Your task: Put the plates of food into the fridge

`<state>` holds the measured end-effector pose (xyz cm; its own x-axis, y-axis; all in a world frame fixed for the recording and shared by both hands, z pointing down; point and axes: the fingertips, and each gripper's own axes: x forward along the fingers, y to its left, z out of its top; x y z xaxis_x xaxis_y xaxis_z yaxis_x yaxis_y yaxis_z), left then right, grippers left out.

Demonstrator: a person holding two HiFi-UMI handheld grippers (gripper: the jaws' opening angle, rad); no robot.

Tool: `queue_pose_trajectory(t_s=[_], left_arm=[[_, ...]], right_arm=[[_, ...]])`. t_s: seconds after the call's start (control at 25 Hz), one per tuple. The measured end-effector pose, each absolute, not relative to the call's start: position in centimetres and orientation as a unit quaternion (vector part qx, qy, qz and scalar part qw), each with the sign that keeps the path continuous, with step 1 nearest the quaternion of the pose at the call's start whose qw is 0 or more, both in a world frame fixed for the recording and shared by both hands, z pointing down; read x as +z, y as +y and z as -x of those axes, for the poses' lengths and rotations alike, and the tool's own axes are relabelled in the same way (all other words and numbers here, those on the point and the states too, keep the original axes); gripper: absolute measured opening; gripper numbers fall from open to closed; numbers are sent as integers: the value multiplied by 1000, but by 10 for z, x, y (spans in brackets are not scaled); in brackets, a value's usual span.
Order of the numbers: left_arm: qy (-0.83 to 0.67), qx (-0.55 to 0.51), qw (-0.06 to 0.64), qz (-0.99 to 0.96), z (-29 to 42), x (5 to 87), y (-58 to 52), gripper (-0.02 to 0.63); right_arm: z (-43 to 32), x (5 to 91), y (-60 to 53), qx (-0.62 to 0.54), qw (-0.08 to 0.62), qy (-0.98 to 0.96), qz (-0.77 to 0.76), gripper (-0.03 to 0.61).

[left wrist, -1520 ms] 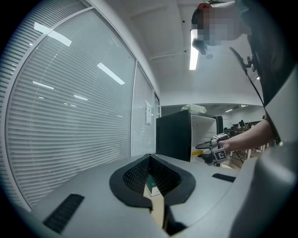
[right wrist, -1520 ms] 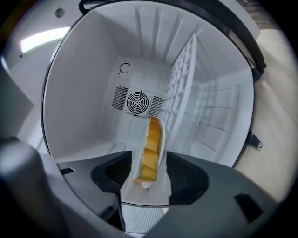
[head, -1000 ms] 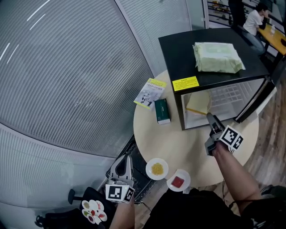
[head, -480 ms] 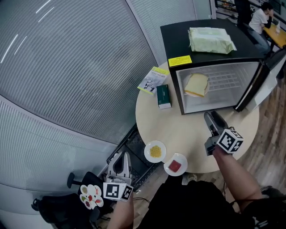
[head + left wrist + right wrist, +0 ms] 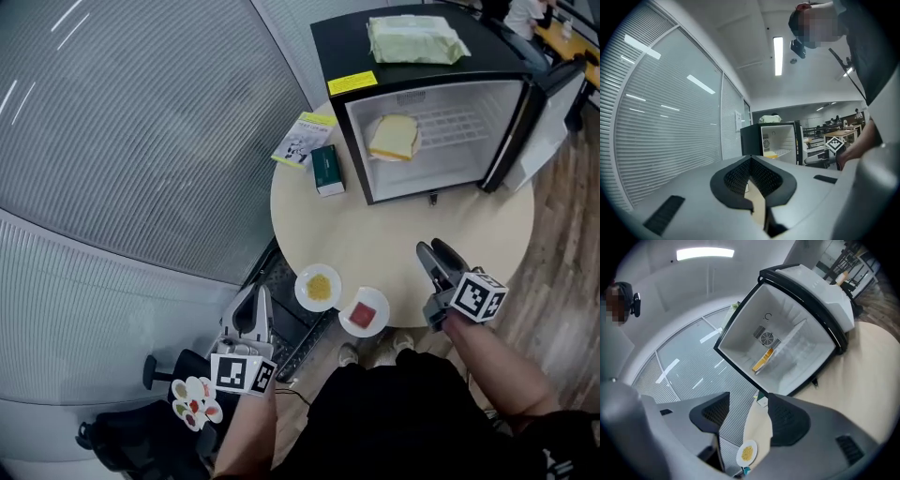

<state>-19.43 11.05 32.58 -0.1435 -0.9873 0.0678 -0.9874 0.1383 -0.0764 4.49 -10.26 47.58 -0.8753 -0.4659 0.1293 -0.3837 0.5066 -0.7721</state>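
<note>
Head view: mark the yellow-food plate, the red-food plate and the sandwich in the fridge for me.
yellow-food plate [image 5: 304,292]: head view, bare white rim at its left.
red-food plate [image 5: 348,322]: head view, white rim at lower left.
sandwich [image 5: 394,137]: head view, middle of the top bread slice.

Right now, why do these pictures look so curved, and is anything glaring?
Both gripper views are fisheye, dark at the corners, bending the fridge; a ceiling light glares white in each. The head view bows the window blinds but is sharp.
</note>
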Motion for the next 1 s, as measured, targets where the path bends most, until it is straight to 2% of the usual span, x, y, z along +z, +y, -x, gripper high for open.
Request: queue_pose_trajectory(t_s=[0.32, 0.64, 1.0], left_arm=[[-685, 53, 3, -726, 201, 335, 101, 5], [-629, 44, 20, -776, 220, 350, 108, 5], [-582, 64, 15, -810, 232, 369, 129, 5]], right_arm=[[-71, 524, -31, -488, 41, 812, 318, 265], [-60, 571, 71, -548, 53, 751, 366, 265], [-54, 643, 134, -571, 64, 706, 413, 264]])
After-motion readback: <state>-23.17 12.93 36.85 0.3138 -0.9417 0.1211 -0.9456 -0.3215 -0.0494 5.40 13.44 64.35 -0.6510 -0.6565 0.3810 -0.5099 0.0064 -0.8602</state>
